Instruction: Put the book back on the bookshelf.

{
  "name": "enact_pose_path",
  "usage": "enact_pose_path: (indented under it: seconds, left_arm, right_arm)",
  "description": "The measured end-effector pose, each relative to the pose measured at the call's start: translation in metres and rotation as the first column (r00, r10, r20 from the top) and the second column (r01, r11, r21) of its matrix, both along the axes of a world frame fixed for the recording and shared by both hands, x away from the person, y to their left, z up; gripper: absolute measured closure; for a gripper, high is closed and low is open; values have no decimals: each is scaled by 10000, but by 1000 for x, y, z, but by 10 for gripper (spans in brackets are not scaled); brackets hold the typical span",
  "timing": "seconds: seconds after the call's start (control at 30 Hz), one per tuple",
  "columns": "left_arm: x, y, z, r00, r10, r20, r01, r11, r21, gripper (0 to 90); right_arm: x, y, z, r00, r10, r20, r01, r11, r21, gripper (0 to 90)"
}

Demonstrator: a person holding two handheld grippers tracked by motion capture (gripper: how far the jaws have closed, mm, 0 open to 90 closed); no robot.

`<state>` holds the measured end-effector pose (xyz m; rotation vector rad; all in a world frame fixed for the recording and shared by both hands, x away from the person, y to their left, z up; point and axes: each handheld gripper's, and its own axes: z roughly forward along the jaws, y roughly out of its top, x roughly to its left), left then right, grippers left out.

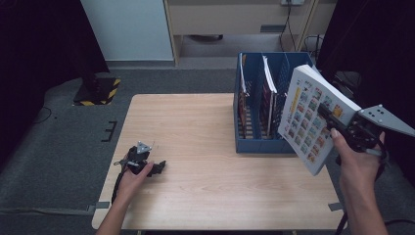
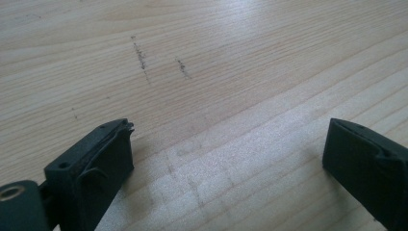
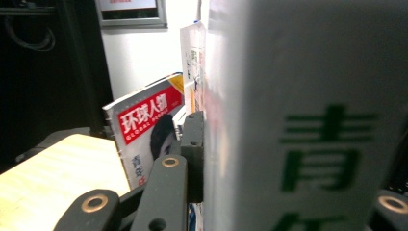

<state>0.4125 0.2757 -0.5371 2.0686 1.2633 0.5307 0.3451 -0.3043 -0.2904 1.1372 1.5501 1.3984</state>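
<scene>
- right gripper (image 1: 327, 116) is clamped on a thick white book (image 1: 319, 116); one jaw lies across the cover with its grid of small coloured pictures, the other is behind it; in the right gripper view the jaw presses flat against the book (image 3: 308, 120) and the spine with green characters faces the camera
- the book is held up in the air at the table's right edge, just in front of and right of the blue file rack (image 1: 259, 142); cover faces left toward the rack; its long axis runs slanted, top end up and away near the rack's right compartment, bottom corner down toward the person
- rack already holds a few magazines (image 1: 268, 93) standing upright in its slots; whether the book touches it, can't tell
- left gripper (image 1: 157, 168) rests on the wooden table (image 1: 195, 127) near the left front; jaws spread wide with nothing but bare wood between them
</scene>
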Motion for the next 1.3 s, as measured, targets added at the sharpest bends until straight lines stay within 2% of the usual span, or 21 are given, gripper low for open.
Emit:
enact_pose_path:
  seconds: [0.17, 0.57, 0.83, 1.3]
  left_arm:
    - [0, 0, 0, 10000, -2, -1, 2, 10000, 1, 25]
    - [0, 0, 0, 10000, -14, -8, 14, 10000, 9, 24]
    - [0, 0, 0, 10000, -13, -9, 13, 10000, 8, 23]
    - [0, 0, 0, 10000, -5, -14, 5, 10000, 13, 22]
  right_arm:
    - [12, -3, 1, 9990, -435, -39, 436, 9990, 51, 739]
    - [40, -1, 5, 9943, -1056, -127, 1055, 9944, -93, 739]
    - [55, 2, 7, 9915, -1298, -131, 1296, 9914, -167, 739]
    - [73, 0, 7, 9869, -1591, -276, 1585, 9871, -222, 739]
